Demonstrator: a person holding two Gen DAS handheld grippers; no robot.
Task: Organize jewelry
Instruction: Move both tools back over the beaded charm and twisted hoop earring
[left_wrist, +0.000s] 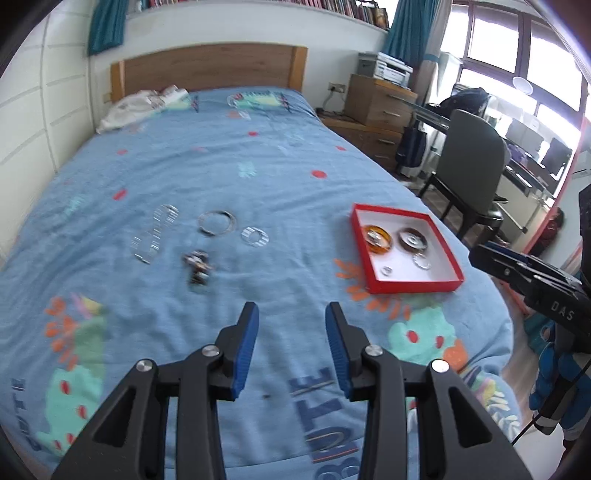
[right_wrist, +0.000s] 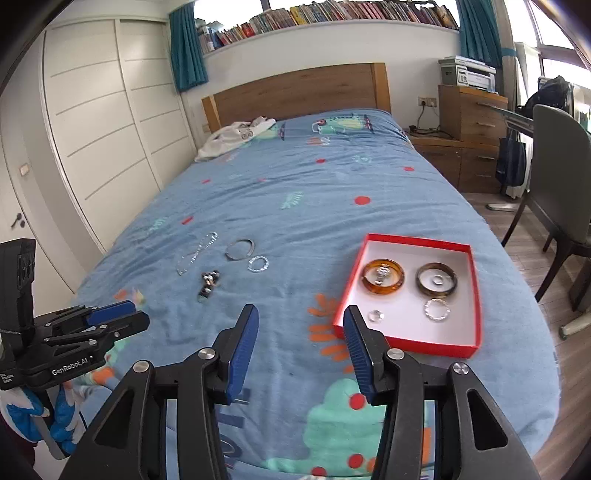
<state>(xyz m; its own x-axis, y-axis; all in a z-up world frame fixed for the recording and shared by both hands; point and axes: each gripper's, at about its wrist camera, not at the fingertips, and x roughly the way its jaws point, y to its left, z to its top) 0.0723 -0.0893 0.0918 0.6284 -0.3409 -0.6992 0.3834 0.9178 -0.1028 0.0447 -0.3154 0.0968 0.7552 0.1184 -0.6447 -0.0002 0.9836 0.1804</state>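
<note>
1. Two grippers hang over a blue patterned bedspread (right_wrist: 295, 192), w/ nothing between either pair of blue pads. Left gripper (left_wrist: 291, 347) is part open and empty; right gripper (right_wrist: 301, 350) is part open too, a bit wider, also empty.
2. Red box (right_wrist: 476, 295), white inside, lies on the bed at approx 1 o'clock from the right gripper, near its right finger.
3. Inside the box: amber bangle (right_wrist: 400, 276) at the far left w/ a small silver piece in its middle; dark brown bangle (right_wrist: 421, 284) just beside it at 3 o'clock, w/ a small ring inside; silver twisted ring (right_wrist: 437, 309) at 6 o'clock of the brown one; tiny silver ring (right_wrist: 376, 315) at the near left.
4. Loose pieces lie on the bedspread at approx 11 o'clock from the right gripper, well apart from the box: silver chain (right_wrist: 195, 253), thin metal bangle (right_wrist: 240, 250), small twisted silver ring (right_wrist: 258, 264), dark beaded piece (right_wrist: 209, 282) nearest the grippers.
5. Left-wrist view is blurred; the same loose pieces sit at 11–12 o'clock, box at 2 o'clock.
</note>
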